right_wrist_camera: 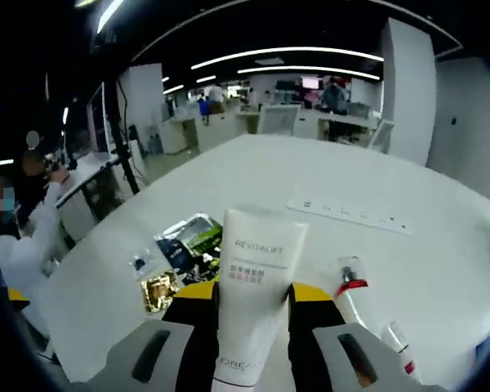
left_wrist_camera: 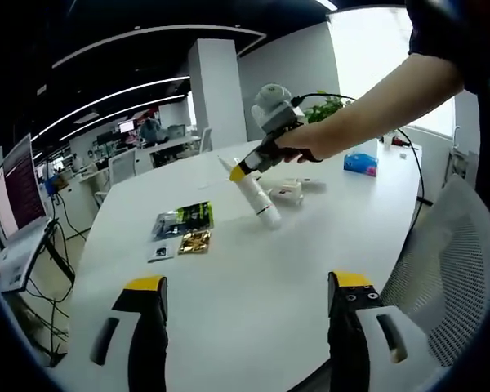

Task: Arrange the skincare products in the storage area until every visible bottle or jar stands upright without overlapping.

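A white Revitalift tube (right_wrist_camera: pixel 257 269) sits between the jaws of my right gripper (right_wrist_camera: pixel 249 296), which is shut on it. In the left gripper view the right gripper (left_wrist_camera: pixel 243 170), held by a person's hand (left_wrist_camera: pixel 298 145), keeps the same tube (left_wrist_camera: pixel 260 200) tilted, its lower end at the white table (left_wrist_camera: pixel 253 269). Two slim tubes, one with a red band (right_wrist_camera: pixel 349 292) and another (right_wrist_camera: pixel 398 345), lie to the right of the held tube. Small white products (left_wrist_camera: pixel 291 192) lie just behind it. My left gripper (left_wrist_camera: pixel 247 284) hangs open near the table's front edge with nothing in it.
Foil sachets (left_wrist_camera: pixel 184 220), a gold one (left_wrist_camera: pixel 194 241) and a small dark one (left_wrist_camera: pixel 160 251) lie left of the tube. A power strip (right_wrist_camera: pixel 351 215) lies farther back and a blue packet (left_wrist_camera: pixel 360 163) sits at the far right. A mesh chair (left_wrist_camera: pixel 449 261) stands at the table's right.
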